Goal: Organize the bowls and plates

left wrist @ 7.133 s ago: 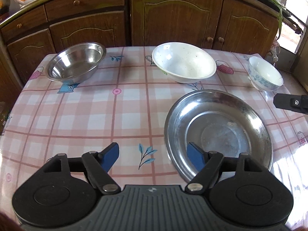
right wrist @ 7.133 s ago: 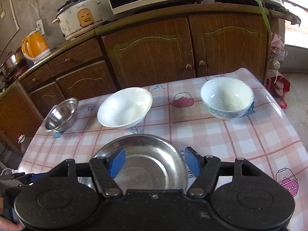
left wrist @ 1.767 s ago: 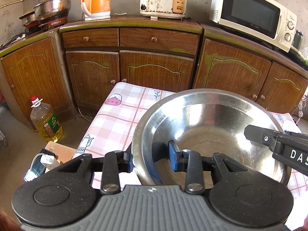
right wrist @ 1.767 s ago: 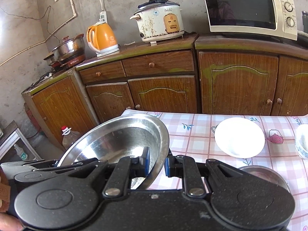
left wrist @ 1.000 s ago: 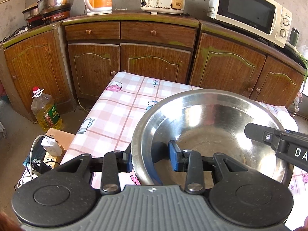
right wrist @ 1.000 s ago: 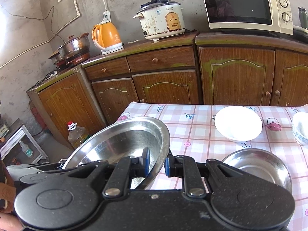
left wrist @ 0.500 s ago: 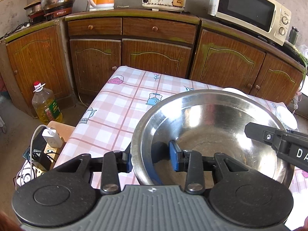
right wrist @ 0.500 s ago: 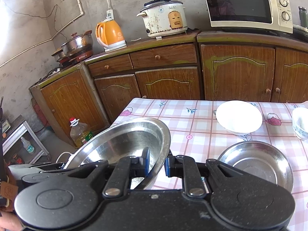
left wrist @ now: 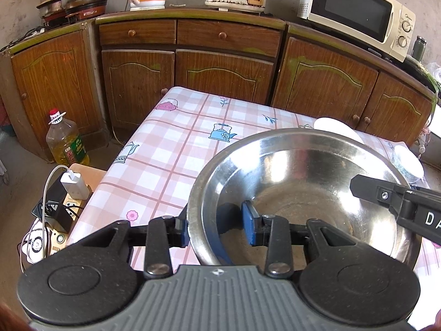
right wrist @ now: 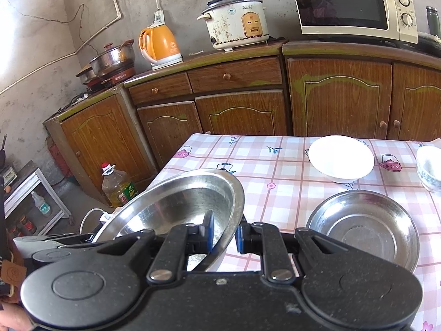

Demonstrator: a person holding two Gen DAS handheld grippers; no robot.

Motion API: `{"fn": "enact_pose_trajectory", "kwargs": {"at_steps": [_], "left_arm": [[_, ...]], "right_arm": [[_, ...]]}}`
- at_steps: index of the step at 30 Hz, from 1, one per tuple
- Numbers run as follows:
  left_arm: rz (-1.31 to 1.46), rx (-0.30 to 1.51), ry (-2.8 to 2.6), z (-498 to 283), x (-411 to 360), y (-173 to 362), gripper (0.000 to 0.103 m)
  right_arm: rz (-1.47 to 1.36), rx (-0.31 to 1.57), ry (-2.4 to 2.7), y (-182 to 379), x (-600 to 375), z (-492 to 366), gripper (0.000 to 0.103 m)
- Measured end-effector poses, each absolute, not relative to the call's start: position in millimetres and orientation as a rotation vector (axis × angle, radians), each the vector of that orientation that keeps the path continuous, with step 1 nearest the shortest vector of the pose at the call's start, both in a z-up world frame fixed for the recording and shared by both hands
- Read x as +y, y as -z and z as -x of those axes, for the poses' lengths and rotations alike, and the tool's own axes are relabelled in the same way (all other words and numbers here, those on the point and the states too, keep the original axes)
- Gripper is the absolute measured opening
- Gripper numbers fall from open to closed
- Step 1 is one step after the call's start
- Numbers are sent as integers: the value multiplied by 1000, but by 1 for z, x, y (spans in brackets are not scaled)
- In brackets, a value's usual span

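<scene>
The wooden cabinets [right wrist: 242, 102] run along the back wall, carrying a microwave [right wrist: 350, 5], a white rice cooker [right wrist: 237, 23], an orange kettle [right wrist: 160, 45] and a lidded pot [right wrist: 113, 58]. In front of them stands the counter [right wrist: 275, 171], covered in a pink checked cloth printed with teapots and sprigs. Above its near left corner a steel bowl [left wrist: 303, 190] is held off the surface between both tools, its rim tilted in the right wrist view so the far edge stands higher. The left hand-held gripper [left wrist: 215, 227] is clenched on the bowl's near wall, one blue pad outside and one inside the basin. The right hand-held gripper [right wrist: 224, 234] pinches the bowl's rim on the opposite side, its blue pads drawn tight on the thin metal edge; its black finger also shows at the right of the left wrist view, reaching over the bowl's rim. On the counter to the right of the held bowl lies a shallow steel plate [right wrist: 363, 226], flat on the cloth. Behind it sits a white bowl [right wrist: 341, 157], upright, and just to the right of that, at the frame's edge, a small patterned bowl [right wrist: 430, 171]. On the floor left of the counter stands a bottle of cooking oil [left wrist: 66, 143], and nearer, a power strip with a white charger [left wrist: 73, 183] plugged in. A low metal shelf [right wrist: 33, 193] with small bottles sits at the far left in the right wrist view.
</scene>
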State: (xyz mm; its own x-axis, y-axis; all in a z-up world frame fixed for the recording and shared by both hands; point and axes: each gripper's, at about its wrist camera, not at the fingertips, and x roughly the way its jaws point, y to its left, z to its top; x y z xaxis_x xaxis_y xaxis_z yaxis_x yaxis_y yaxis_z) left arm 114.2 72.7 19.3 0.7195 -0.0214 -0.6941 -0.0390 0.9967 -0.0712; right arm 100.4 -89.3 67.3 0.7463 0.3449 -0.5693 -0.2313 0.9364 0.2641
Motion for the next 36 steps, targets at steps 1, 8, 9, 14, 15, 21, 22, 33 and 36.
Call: {"fn": "enact_pose_trajectory", "kwargs": {"at_steps": [1,8,9,14,15,21,22,33,36], "left_arm": [[84,768,-10,-113,73,-19,36],[73,764,-6,-104,67,-17,36],[74,765,-4,-103,66,-17,37],[75,763,-4,-97,63,-16,37],[76,760,-7,-95,62,-16,37],[84,757,3,-88,59,-14,37],[84,757,5,-87,58,-14,37],[77,758,25,-76,48,-8,37],[79,759,33,-74,46,-7,38]], "right_arm": [[-181,657,-318,-67,-89,-100,21],[-182,653,-320,-64,-95,-88,21],[-182,652,-319,-63,-96,-86,21],[-177,647,-320,-62,-100,-78,21],[-179,646,-322,-62,-101,-77,21],[-184,641,-326,-63,-106,-70,21],[-183,640,-327,-62,-107,-68,21],[-192,639,-322,-57,-119,-55,22],[-190,635,-314,-57,-121,-49,22]]}}
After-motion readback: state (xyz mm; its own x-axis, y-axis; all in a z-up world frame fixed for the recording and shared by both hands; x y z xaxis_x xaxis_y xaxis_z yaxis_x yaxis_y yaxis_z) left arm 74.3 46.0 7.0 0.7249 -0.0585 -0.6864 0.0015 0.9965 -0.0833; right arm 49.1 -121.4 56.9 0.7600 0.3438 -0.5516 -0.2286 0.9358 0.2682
